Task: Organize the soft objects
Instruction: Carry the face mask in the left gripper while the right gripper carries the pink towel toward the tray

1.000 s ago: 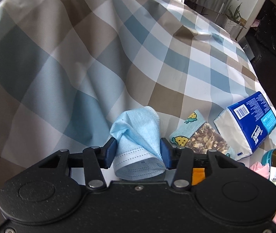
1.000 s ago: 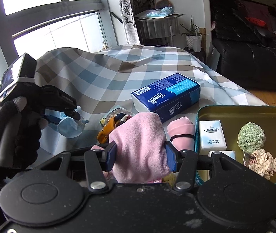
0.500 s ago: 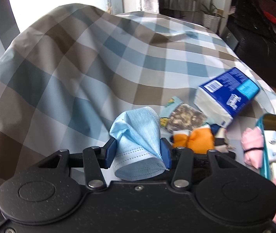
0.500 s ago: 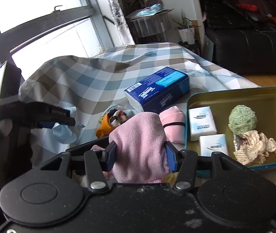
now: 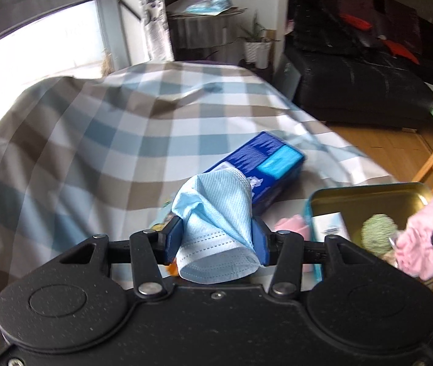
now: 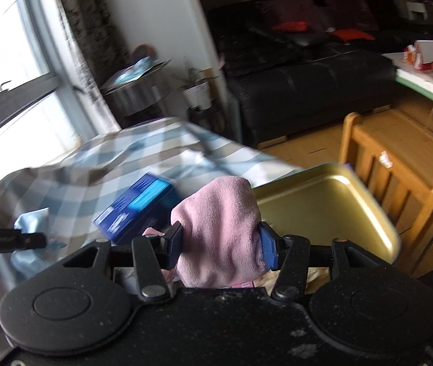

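1. Blue tongs, two sets: your left gripper [image 5: 216,241] is pinching one light blue face mask [image 5: 216,213]; your right gripper [image 6: 221,245] is pinching one pink cloth [image 6: 219,228].
2. One gold tin [image 5: 369,201] lies to the right of your left tongs and just beyond your right tongs, on the checked tablecloth [image 5: 94,140].
3. Inside the tin you can count one white tissue packet [image 5: 330,225] and one green fuzzy ball [image 5: 379,231]; your pink cloth hangs over the tin's right part in the left view.
4. One blue tissue pack [image 5: 265,164] lies on the cloth just beyond the mask, left of the tin.
5. One rolled pink item [image 5: 291,225] lies just outside the tin's left wall.
6. Other contents are hidden behind the tongs; I cannot tell their number.
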